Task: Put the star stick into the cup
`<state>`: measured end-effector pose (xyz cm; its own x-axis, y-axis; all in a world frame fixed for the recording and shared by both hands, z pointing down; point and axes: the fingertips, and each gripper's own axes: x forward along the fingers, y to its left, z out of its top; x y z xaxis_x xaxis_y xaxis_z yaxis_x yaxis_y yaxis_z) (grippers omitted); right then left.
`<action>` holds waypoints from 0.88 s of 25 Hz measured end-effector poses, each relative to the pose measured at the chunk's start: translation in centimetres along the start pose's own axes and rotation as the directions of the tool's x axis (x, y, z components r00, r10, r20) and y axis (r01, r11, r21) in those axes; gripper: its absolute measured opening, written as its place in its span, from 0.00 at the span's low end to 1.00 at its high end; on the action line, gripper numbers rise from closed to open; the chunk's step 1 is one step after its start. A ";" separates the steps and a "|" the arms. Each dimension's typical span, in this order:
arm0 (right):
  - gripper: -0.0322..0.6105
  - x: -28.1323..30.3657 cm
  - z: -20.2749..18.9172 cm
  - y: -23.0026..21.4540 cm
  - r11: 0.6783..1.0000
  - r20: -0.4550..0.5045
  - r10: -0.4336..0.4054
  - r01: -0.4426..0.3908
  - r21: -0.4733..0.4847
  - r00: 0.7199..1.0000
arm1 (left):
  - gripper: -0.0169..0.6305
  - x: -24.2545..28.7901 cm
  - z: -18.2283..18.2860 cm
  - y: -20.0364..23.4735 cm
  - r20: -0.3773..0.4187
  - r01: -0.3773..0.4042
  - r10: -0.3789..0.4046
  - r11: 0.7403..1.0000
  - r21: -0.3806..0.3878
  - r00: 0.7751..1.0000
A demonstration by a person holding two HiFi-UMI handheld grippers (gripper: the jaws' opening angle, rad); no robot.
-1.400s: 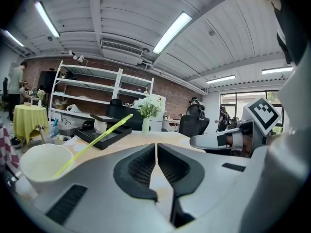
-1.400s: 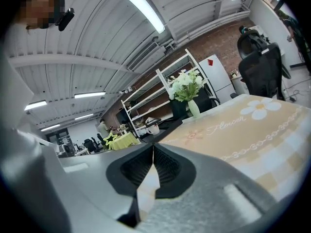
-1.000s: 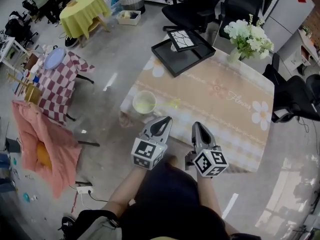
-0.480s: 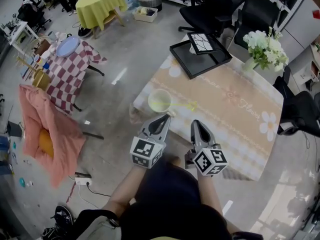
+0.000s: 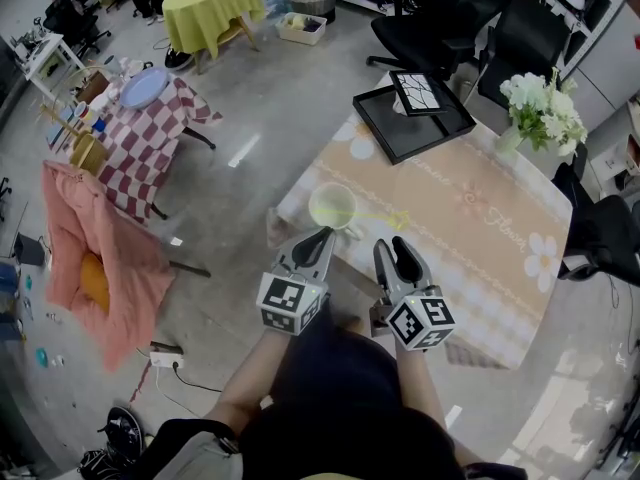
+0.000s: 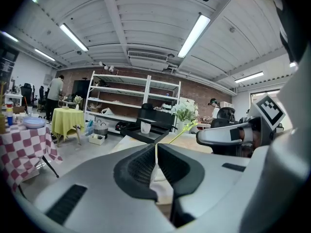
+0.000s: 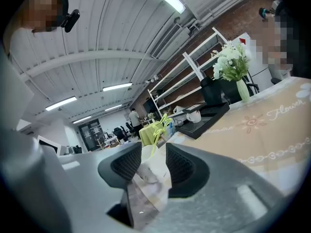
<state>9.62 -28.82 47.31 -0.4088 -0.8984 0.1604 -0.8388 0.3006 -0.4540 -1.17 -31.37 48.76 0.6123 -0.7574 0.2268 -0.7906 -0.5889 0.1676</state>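
A pale cup (image 5: pixel 332 206) stands near the front left corner of the flowered table (image 5: pixel 480 238). The yellow-green star stick (image 5: pixel 388 218) reaches from the cup's rim to the right. In the gripper views it slants upward above the cup (image 7: pixel 151 169), so it seems to lean out of it. My left gripper (image 5: pixel 321 235) hovers just in front of the cup, shut and empty. My right gripper (image 5: pixel 395 252) is beside it at the table's front edge. Its jaws have just been opening and nothing is between them. The stick (image 6: pixel 181 133) (image 7: pixel 158 130) shows past both grippers (image 6: pixel 156 147) (image 7: pixel 153 149).
A black tray (image 5: pixel 395 133) with a white patterned piece (image 5: pixel 425 90) sits at the table's far end, next to a vase of white flowers (image 5: pixel 540 113). Black office chairs (image 5: pixel 440 23) stand behind. On the floor to the left are a checkered table (image 5: pixel 140 148) and a pink cloth (image 5: pixel 85 258).
The table and cup have shifted right in the head view and now lie straight ahead of the grippers. The right jaws, shut before, now stand apart.
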 end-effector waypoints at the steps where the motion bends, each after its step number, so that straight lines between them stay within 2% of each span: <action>1: 0.30 0.1 0.2 0.0 1.000 0.006 -0.004 0.004 0.002 1.000 | 0.06 0.0 0.1 0.2 0.002 -0.001 0.001 1.000 0.000 1.000; 12: 0.32 1.3 2.6 -0.6 0.998 0.112 -0.048 0.045 0.037 0.993 | 0.06 -0.4 0.9 2.5 0.019 -0.022 0.022 1.000 -0.002 1.000; 22: 0.31 2.2 3.5 -1.1 0.996 0.143 -0.067 0.059 0.061 0.987 | 0.06 0.2 1.6 3.9 0.030 -0.023 0.024 1.000 -0.010 0.999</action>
<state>10.95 -32.24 45.08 -0.2956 -0.9532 0.0632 -0.8379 0.2269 -0.4965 -4.13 -34.34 47.89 0.5934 -0.7793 0.2016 -0.8047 -0.5684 0.1716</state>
